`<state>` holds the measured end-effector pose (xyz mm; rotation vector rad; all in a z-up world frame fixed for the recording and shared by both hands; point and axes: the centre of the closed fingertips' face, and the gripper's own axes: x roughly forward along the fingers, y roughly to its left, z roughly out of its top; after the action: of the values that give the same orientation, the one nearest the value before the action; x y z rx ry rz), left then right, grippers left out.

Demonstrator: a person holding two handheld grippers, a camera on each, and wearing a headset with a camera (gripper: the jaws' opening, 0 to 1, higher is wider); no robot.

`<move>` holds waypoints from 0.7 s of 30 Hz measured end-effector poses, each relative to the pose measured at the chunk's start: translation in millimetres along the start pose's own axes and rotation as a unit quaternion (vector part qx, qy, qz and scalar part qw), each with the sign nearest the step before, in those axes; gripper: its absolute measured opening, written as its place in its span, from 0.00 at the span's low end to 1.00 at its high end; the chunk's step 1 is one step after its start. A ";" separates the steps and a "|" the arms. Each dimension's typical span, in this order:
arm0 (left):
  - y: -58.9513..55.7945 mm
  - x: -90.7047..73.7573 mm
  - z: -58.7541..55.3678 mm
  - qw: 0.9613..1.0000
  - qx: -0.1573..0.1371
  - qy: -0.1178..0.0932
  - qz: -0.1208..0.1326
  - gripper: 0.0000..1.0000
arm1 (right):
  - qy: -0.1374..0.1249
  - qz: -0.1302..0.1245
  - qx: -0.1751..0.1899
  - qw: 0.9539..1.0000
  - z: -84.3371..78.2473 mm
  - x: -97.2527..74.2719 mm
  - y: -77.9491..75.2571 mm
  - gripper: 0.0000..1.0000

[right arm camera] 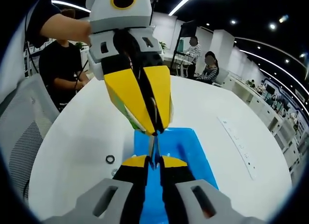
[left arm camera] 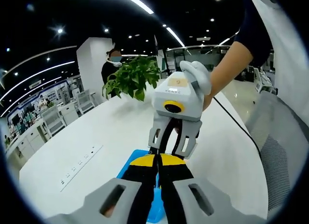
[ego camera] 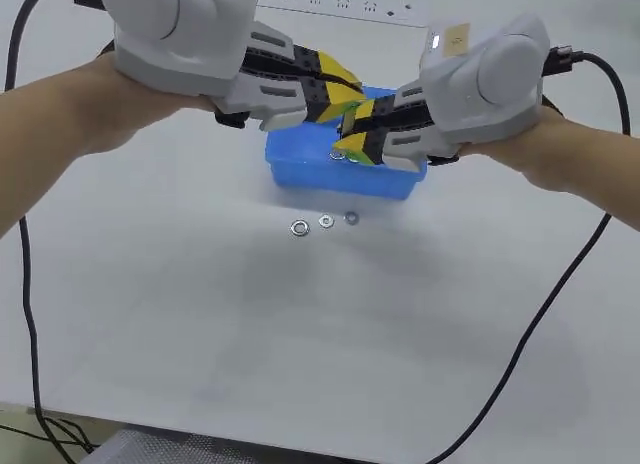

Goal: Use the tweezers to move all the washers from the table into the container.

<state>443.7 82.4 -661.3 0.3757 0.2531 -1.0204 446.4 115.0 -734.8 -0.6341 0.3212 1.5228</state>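
Note:
Over the blue container (ego camera: 300, 169) my two grippers meet tip to tip. My left gripper (ego camera: 350, 102) comes in from the upper left and my right gripper (ego camera: 345, 136) from the right. In the right gripper view, thin dark tweezers (right arm camera: 154, 149) stand between my right gripper's (right arm camera: 154, 162) shut jaws. My left gripper's (right arm camera: 155, 130) yellow jaws are closed on their far end. My left gripper (left arm camera: 157, 159) is shut, facing the right gripper (left arm camera: 168, 142). Three washers (ego camera: 326, 222) lie in a row on the table just in front of the container. One washer (right arm camera: 110, 159) lies left of the container (right arm camera: 181, 147).
The white table (ego camera: 300, 324) is wide and bare toward me. Cables (ego camera: 560, 314) trail from both grippers across the table edges. A power strip (ego camera: 340, 6) lies behind the container. Beyond the table are a potted plant (left arm camera: 133, 79), chairs and several people.

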 end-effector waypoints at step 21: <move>-20.2 -48.8 12.6 0.999 -0.004 -0.019 0.039 0.05 | -0.002 -0.046 0.081 0.996 -1.5 -37.9 7.0 0.34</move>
<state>402.1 105.7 -635.3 0.3569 0.2069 -0.9493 437.9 82.5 -715.7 -0.5098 0.4029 1.3948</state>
